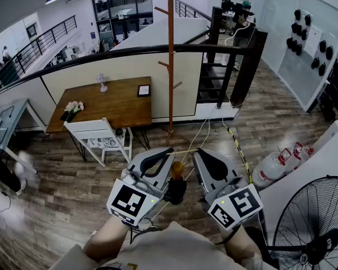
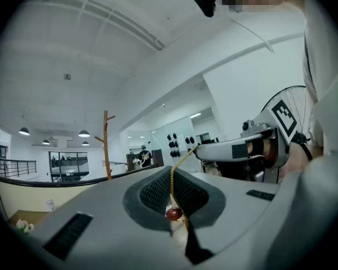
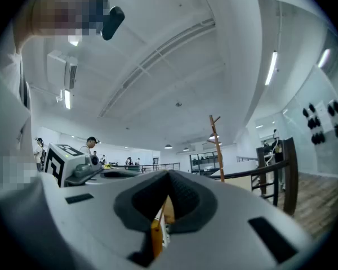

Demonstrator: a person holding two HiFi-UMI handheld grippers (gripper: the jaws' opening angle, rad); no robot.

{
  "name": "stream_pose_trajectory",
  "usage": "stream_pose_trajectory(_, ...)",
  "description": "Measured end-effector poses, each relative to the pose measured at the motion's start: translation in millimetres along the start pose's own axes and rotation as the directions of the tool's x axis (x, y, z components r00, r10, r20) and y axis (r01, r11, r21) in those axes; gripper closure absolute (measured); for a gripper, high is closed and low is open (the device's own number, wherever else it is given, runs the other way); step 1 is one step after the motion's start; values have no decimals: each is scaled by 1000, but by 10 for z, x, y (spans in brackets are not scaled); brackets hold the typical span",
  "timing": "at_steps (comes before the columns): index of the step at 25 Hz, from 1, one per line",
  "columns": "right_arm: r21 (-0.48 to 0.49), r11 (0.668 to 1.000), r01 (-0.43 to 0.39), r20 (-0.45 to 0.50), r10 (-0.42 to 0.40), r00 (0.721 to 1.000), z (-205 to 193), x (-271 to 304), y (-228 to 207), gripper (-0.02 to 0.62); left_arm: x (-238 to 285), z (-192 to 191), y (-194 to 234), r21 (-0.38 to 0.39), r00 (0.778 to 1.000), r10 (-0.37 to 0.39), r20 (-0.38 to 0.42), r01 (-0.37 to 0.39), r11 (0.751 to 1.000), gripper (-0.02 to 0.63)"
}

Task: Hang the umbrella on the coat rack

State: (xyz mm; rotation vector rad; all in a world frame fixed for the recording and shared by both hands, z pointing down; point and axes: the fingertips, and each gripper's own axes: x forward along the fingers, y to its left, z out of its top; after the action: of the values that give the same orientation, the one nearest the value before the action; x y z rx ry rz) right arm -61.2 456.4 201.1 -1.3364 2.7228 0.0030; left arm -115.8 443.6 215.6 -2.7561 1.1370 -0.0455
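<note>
The wooden coat rack [image 1: 170, 55] stands ahead by the low wall, past my hands; it also shows far off as the coat rack [image 2: 106, 145] and the coat rack [image 3: 217, 145]. A small folded umbrella [image 1: 176, 189], black with a brown knob, hangs between my grippers close to my body. Its thin golden cord [image 1: 186, 151] is stretched from the left gripper [image 1: 164, 152] to the right gripper [image 1: 201, 153]. The left gripper [image 2: 172, 176] is shut on the cord [image 2: 170, 187], a red-brown bead [image 2: 173, 212] below. The right gripper [image 3: 168, 179] is shut on the cord's yellow end [image 3: 156, 232].
A wooden table [image 1: 118, 103] and a white chair [image 1: 98, 136] stand left of the rack. Stairs [image 1: 214, 83] descend behind it. Water bottles [image 1: 273, 165] and a black fan [image 1: 315, 229] are at the right. A person [image 1: 0, 167] is at the far left.
</note>
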Motion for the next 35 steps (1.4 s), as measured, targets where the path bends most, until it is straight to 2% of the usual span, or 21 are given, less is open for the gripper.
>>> stream_pose_trajectory(11,6,1000,-24,6,24,1000,-48,-372,-220,591,149,-18,-411,8,999,27,-23,-27,1000,606)
stream_pose_trajectory(17,9,999,-31,7,30,1000,-60,-294,-219,591,161,-68,-331,3,998,38,-51,-38,999,606)
stream_pose_trajectory(23,5,1000,-30,5,30,1000,-137,-296,-485,591,393,-135,-412,11,999,26,-45,-25,1000,606)
stream_pose_trajectory(28,9,1000,-11,2,11,1000,-263,-114,-708,589,629,-270,-282,8,999,3,-43,-3,1000,606)
stream_pose_trajectory(35,8,1000,4,-14,-4,1000,-375,367,-1126,591,1098,-455,144,-25,999,-12,-44,11,1000,606)
